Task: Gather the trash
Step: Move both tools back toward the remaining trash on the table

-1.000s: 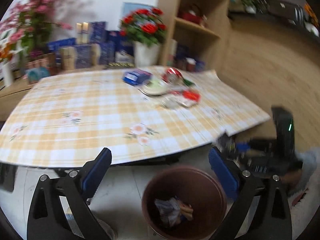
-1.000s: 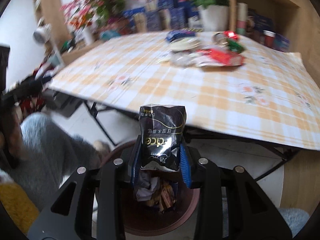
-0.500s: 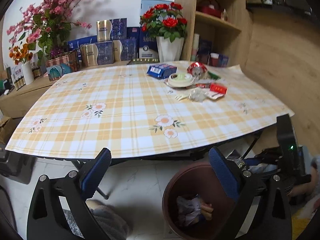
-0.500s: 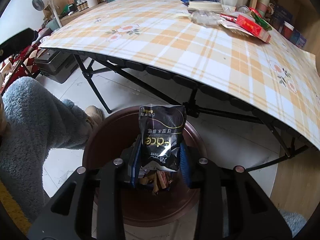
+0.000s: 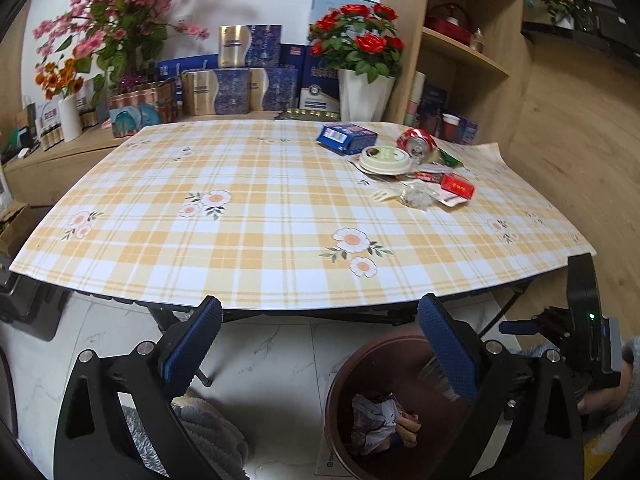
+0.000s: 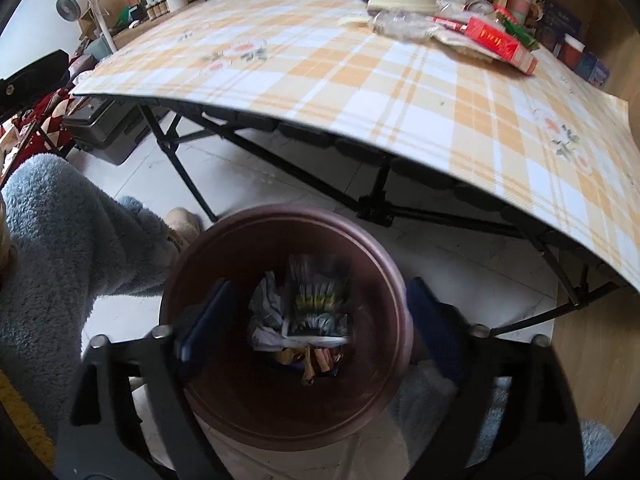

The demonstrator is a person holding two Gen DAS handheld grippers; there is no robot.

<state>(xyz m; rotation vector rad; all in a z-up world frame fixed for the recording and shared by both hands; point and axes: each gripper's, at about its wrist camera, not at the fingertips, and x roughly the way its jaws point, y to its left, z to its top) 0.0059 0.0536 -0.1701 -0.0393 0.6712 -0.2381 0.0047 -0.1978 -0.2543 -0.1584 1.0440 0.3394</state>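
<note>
Right gripper (image 6: 316, 320) hangs directly above the brown bin (image 6: 224, 400), pointing steeply down into its mouth; jaws are opening, already wide, w/ one blue pad inside the bin's left rim and the other out past its right rim. The dark snack bag (image 6: 318, 304) sits between the pads but neither pad touches it; it's blurred, inside the bin opening, above the crumpled paper and wrappers (image 6: 268, 312) at the bin's bottom. Left gripper (image 5: 320, 344) is spread wide w/ nothing between its pads; it sits to the left of the bin and faces the table edge. From the left wrist view the bin (image 5: 340, 420) stands on the white floor just in front of the table's near edge, partly behind the left gripper's right finger. The table (image 5: 240, 240), w/ yellow plaid cloth, rises behind the bin. More trash lies on the table's far right part, well apart from the bin: blue box (image 5: 346, 138), round white lid (image 5: 384, 159), red can (image 5: 416, 142) on its side, red packet (image 5: 457, 186), crumpled clear wrap (image 5: 416, 196). A person's grey fleecy leg (image 6: 52, 248) is just left of the bin, a slipper (image 6: 182, 220) near its rim.
</note>
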